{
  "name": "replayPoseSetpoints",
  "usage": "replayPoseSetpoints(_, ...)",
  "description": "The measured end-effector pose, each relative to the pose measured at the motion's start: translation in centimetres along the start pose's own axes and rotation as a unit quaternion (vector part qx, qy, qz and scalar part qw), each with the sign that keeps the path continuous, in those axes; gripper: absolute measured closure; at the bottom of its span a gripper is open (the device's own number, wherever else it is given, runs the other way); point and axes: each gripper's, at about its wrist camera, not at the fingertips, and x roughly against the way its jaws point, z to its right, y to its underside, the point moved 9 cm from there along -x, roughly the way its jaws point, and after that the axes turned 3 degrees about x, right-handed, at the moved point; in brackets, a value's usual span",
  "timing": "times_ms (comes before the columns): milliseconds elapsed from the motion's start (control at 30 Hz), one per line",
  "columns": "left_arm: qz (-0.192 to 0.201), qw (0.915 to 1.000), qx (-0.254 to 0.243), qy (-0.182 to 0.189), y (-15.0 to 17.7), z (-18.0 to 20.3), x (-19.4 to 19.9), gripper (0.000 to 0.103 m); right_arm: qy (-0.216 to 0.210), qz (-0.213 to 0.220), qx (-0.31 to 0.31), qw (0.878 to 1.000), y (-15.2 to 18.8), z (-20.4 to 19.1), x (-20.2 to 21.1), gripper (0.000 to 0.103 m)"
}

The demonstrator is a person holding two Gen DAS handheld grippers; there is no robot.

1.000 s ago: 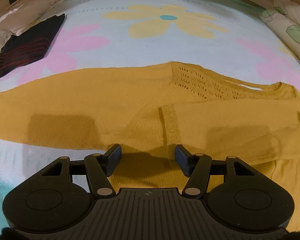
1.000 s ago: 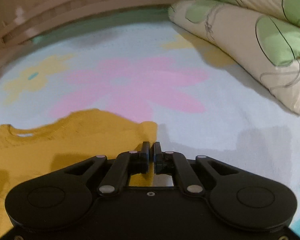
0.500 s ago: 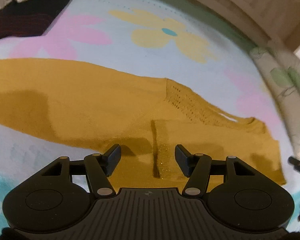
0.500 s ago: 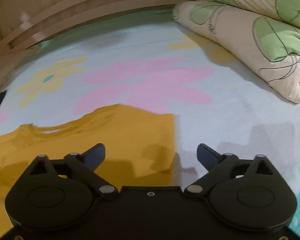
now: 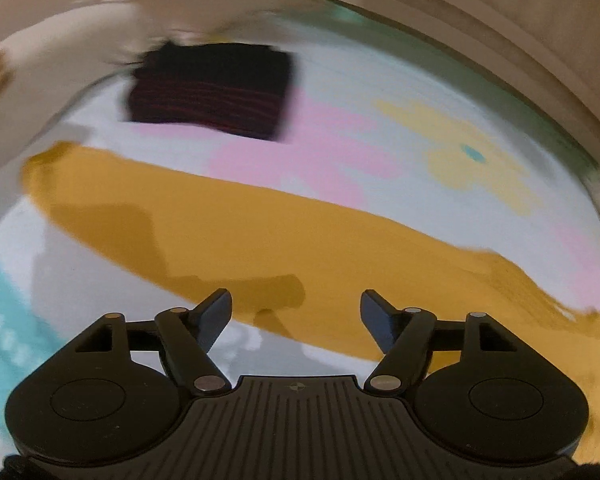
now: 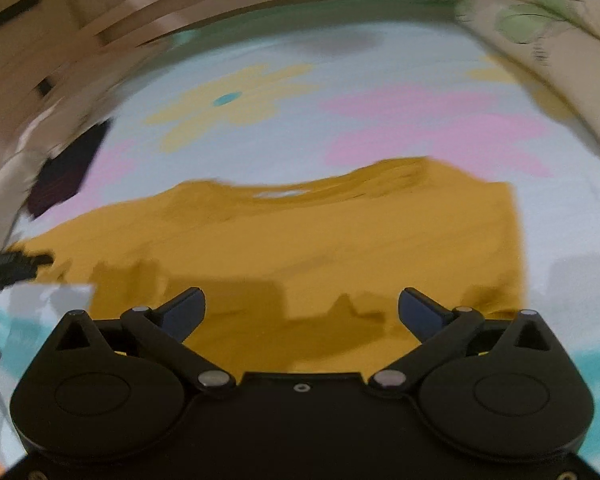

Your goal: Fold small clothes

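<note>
A mustard-yellow knit sweater (image 6: 320, 236) lies flat on the flowered bed sheet, its right side folded in to a straight edge. In the left wrist view its long left sleeve (image 5: 220, 224) stretches out toward the left. My left gripper (image 5: 296, 316) is open and empty, held above the sleeve's near edge. My right gripper (image 6: 302, 312) is open wide and empty, above the sweater's body. Both views are blurred by motion.
A folded dark garment with red stripes (image 5: 212, 88) lies at the far left of the bed, also in the right wrist view (image 6: 66, 172). A leaf-print pillow (image 6: 560, 36) lies at the far right. A wooden bed frame (image 5: 480, 12) runs along the back.
The right gripper opened, let go of the sweater's folded edge and drew back to the left. The left gripper swung left from the sweater's body toward the sleeve.
</note>
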Motion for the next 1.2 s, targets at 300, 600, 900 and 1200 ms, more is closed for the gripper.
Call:
replayPoseSetpoints(300,0.017,0.9891,0.133,-0.061,-3.7,-12.3,-2.2,0.033,-0.056,-0.022,0.063,0.996,2.0,-6.4,-2.2,0.0)
replayPoseSetpoints(600,0.059,0.9819,0.171,-0.058,-6.7,-16.5,-4.7,0.027,-0.078,-0.018,0.054,0.995,1.6,-7.5,-2.5,0.0)
replayPoseSetpoints(900,0.087,0.9819,0.159,-0.056,-8.9,-16.6,-6.2,0.047,-0.081,-0.012,0.039,0.996,1.3,-6.9,-2.3,0.0)
replayPoseSetpoints(1200,0.097,0.9809,0.151,-0.075,-9.0,-15.7,-3.6,0.098,-0.079,0.0,0.026,0.997,0.6,-5.4,-1.4,0.0)
